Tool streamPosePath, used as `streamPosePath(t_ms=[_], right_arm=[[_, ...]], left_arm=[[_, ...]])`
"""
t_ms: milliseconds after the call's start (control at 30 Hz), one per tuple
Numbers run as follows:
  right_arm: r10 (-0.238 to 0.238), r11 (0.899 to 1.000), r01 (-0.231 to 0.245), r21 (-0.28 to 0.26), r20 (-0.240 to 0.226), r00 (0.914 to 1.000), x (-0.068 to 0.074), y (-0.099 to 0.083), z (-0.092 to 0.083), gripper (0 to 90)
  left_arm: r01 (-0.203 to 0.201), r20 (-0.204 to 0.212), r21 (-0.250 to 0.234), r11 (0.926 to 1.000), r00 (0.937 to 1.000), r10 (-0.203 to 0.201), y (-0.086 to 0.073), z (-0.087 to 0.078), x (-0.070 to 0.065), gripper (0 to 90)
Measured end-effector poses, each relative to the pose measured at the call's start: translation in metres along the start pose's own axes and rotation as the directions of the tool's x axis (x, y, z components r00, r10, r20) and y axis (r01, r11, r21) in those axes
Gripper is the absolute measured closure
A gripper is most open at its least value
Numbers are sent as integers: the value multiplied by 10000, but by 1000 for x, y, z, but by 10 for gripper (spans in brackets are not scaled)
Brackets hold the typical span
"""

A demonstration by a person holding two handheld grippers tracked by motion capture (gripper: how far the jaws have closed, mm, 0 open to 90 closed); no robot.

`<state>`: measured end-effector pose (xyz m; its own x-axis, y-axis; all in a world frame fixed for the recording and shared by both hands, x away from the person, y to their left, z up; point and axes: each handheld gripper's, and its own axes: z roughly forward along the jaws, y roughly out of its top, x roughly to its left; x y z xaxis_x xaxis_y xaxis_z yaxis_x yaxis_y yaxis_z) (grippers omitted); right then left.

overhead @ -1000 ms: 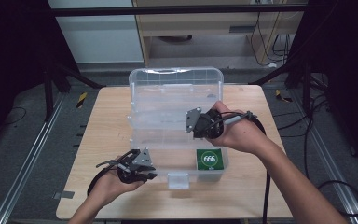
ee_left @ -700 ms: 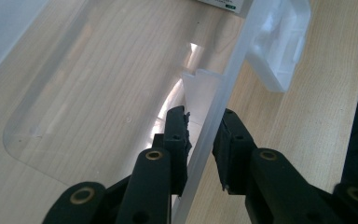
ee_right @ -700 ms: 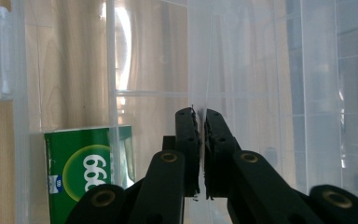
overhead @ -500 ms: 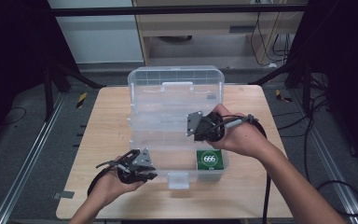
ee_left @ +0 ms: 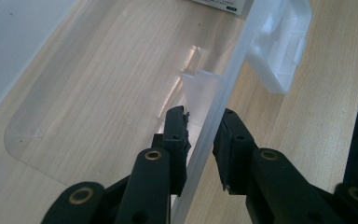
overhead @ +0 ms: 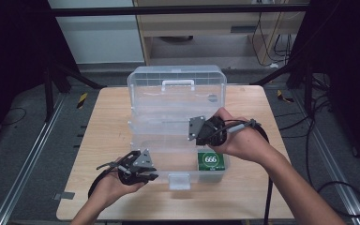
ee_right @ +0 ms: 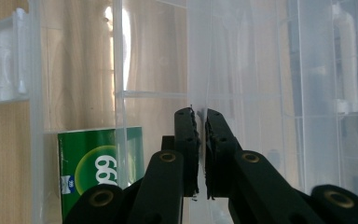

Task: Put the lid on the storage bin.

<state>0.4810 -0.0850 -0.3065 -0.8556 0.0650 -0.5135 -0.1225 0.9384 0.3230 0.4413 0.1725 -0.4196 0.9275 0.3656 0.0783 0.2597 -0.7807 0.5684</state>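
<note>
**A:** What is the work here?

**B:** Handling the clear storage box [overhead: 168, 126] in the middle of the wooden table [overhead: 103, 140]. Its lid stands open at the far side, white handle [overhead: 178, 85] up. A green packet [overhead: 210, 161] lies in the near right compartment.

**A:** What does the left gripper [ee_left: 204, 140] have?

**B:** Its jaws straddle the box's front wall, one inside and one outside, narrowed round the thin plastic. The pads look close on it, though a sliver of gap may remain on the outer side. I judge it is steadying the box.

**A:** And the right gripper [ee_right: 199, 116]?

**B:** Nearly closed, pinching the thin edge of a clear inner tray [ee_right: 200, 65] or divider.

**A:** How should this step go?

**B:** Lift the tray straight and slowly while the left keeps the box down. The plastic is slick and thin, so a twist could slip it out.

**A:** The hands?

**B:** The left hand [overhead: 115, 185] sits low at the near left edge, gripper level toward the box. The right hand [overhead: 236, 138] reaches over from the right, its gripper [overhead: 198, 132] pointing left above the box.
</note>
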Motion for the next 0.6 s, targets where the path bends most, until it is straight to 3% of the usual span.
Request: streamPosePath(t_ms=[33, 133, 233, 600], right_arm=[[43, 10000, -43, 1, -16, 10000, 1, 0, 0, 852], [47, 10000, -47, -78, -35, 10000, 2, -2, 0, 850], [115, 9998, -116, -150, -58, 9999, 3, -2, 0, 851], [141, 9996, -143, -248, -67, 9999, 8, -5, -1, 849]], left_arm=[[171, 0, -11, 9999, 9999, -171, 0, 0, -1, 749], [163, -12, -44, 9999, 9999, -163, -1, 0, -1, 748], [-46, -65, -56, 10000, 10000, 45, -1, 0, 0, 745], [-81, -93, -72, 9999, 9999, 81, 0, 0, -1, 741]])
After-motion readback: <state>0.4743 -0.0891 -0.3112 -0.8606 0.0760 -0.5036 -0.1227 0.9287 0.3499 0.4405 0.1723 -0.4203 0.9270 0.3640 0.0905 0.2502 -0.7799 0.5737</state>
